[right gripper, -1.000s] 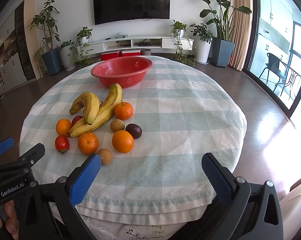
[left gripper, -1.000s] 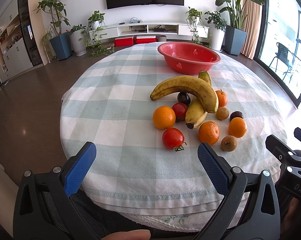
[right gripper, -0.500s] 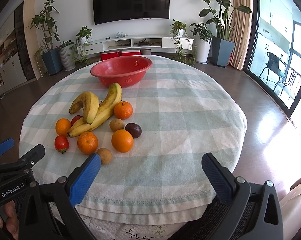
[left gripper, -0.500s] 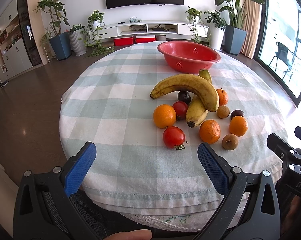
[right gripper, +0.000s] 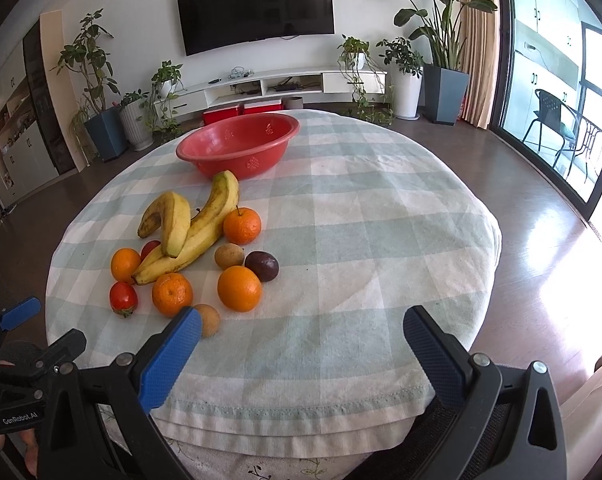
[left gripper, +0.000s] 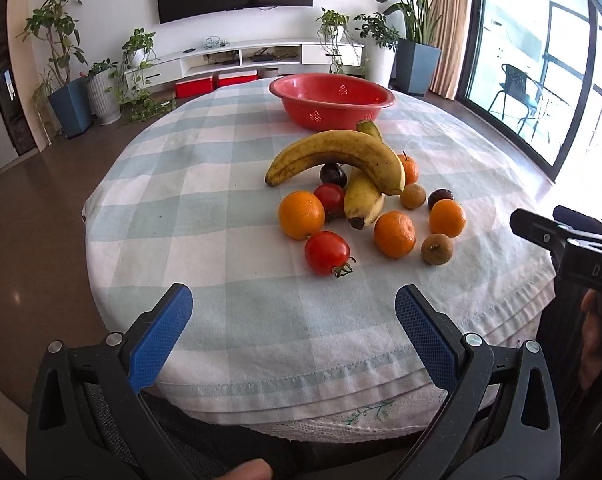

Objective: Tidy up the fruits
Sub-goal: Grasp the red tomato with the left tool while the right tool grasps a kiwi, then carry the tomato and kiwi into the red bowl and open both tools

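A pile of fruit lies on the round checked table (left gripper: 205,216): two bananas (left gripper: 341,152), several oranges (left gripper: 301,215), two tomatoes (left gripper: 327,253), brown longans (left gripper: 437,249) and dark passion fruits (left gripper: 440,197). An empty red bowl (left gripper: 331,98) stands behind them. My left gripper (left gripper: 293,312) is open and empty at the near table edge, in front of the tomato. My right gripper (right gripper: 301,332) is open and empty at the near edge; the fruit (right gripper: 239,288) and the bowl (right gripper: 239,146) lie ahead to its left.
The right half of the table (right gripper: 381,220) carries only the cloth. The other gripper shows at the right edge of the left wrist view (left gripper: 573,240) and at the lower left of the right wrist view (right gripper: 21,360). Potted plants and a TV shelf stand behind.
Both grippers have edged slightly forward toward the fruit, the left one a little more. Both stay open. No fruit has moved.
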Demonstrator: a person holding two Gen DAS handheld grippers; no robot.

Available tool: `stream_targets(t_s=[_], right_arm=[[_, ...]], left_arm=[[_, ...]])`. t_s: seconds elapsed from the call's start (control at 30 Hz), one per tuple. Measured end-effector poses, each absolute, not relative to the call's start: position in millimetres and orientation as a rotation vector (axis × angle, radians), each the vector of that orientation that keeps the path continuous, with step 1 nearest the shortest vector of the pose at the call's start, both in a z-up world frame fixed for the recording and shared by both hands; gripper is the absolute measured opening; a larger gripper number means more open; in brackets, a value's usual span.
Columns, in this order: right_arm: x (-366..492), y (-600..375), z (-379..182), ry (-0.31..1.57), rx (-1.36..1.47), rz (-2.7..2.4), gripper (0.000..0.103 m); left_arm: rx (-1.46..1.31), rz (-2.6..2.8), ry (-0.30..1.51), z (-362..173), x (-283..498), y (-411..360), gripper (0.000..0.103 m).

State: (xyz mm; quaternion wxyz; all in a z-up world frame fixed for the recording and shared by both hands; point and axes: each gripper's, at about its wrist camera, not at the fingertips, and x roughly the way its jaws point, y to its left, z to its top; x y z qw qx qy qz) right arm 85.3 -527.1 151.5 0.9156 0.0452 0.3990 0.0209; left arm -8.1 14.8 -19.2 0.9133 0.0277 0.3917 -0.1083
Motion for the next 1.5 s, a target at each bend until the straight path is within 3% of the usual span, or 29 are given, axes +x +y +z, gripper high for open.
stream_targets(t_s=[0.3,0.4,0.53,0.57,0.93,1.03,1.2,1.5], right_arm=[[95,-531,140,0.832,0.150,0.126,0.098],[99,-531,136,0.846,0.150,0.141,0.096],[104,-533,130,0.861,0.156,0.140,0.093],[105,-534,129,0.864,0.159,0.141,0.093],[111,-529,120,0.894,0.153,0.175,0.087],[110,-525,121,0.896,0.146,0.187,0.086],[110,-518,121,0.910,0.131,0.210,0.081],[114,-497,113,0.974,0.148,0.323,0.061]], left_arm=[[0.078,-0.247,0.872,-29,34,-8,0.103],[0.051,-0.258,0.900,-35,47,-10,0.096],[0.010,-0.299,0.944,-45,59,-10,0.047],[0.011,-0.296,0.952,-48,61,-10,0.042],[0.014,-0.295,0.964,-60,76,-9,0.039],[0.031,-0.302,0.956,-61,76,-11,0.031],[0.011,-0.324,0.949,-60,74,-7,0.031],[-0.059,-0.357,0.938,-56,59,10,0.031]])
